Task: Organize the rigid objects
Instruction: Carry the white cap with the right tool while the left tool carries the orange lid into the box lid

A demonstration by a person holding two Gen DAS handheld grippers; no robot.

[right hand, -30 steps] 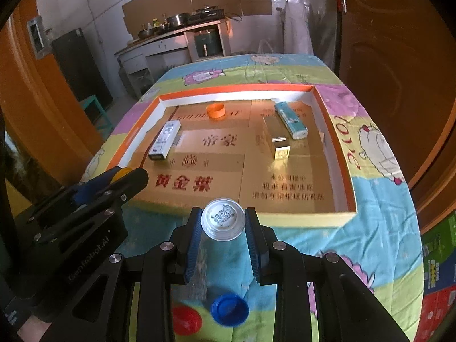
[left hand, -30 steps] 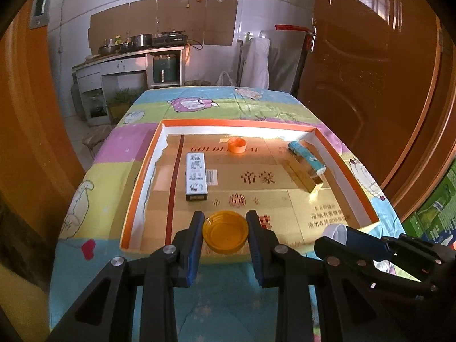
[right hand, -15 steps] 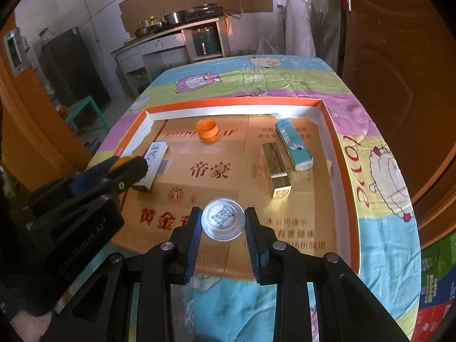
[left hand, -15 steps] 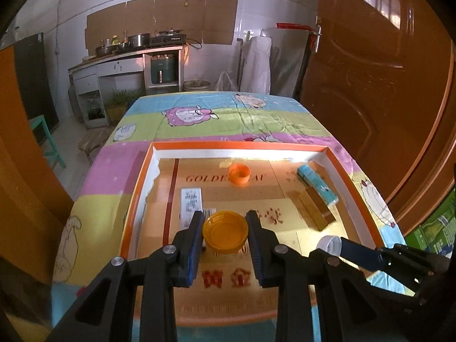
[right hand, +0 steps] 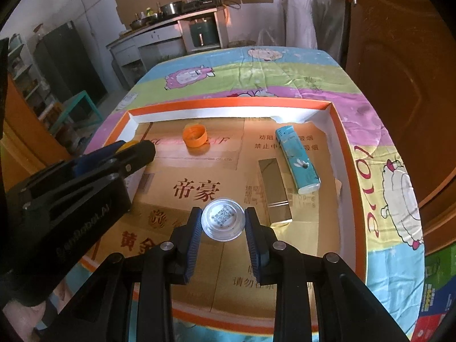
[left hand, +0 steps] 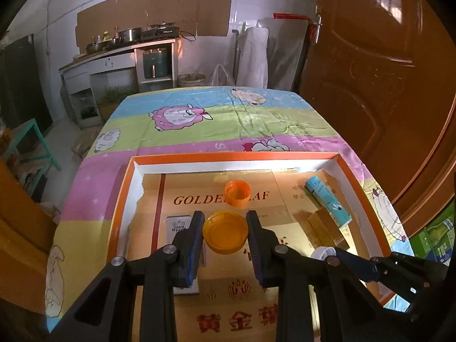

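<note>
My left gripper [left hand: 225, 229] is shut on a yellow-orange bottle cap [left hand: 225, 231], held above the floor of the orange-rimmed cardboard tray [left hand: 233, 156]. My right gripper [right hand: 223, 222] is shut on a white cap with a printed code [right hand: 223, 218], over the tray's [right hand: 228, 103] middle. On the tray floor lie an orange cap [left hand: 237, 193] [right hand: 195, 136], a blue lighter [left hand: 327, 201] [right hand: 296, 159], a gold box [left hand: 327, 228] [right hand: 274, 190] and a white box [left hand: 178, 225] partly hidden by my left fingers. The left gripper's body [right hand: 71, 188] fills the left of the right wrist view.
The tray sits on a table with a cartoon sheep cloth [left hand: 228, 119]. A brown door [left hand: 379, 65] stands close on the right. A kitchen counter [left hand: 119, 54] with pots and a teal stool [left hand: 25, 145] lie beyond the table.
Both grippers have moved forward from the table's near edge to over the tray, each still holding its cap. The red and blue caps near the front edge have left the right wrist view.
</note>
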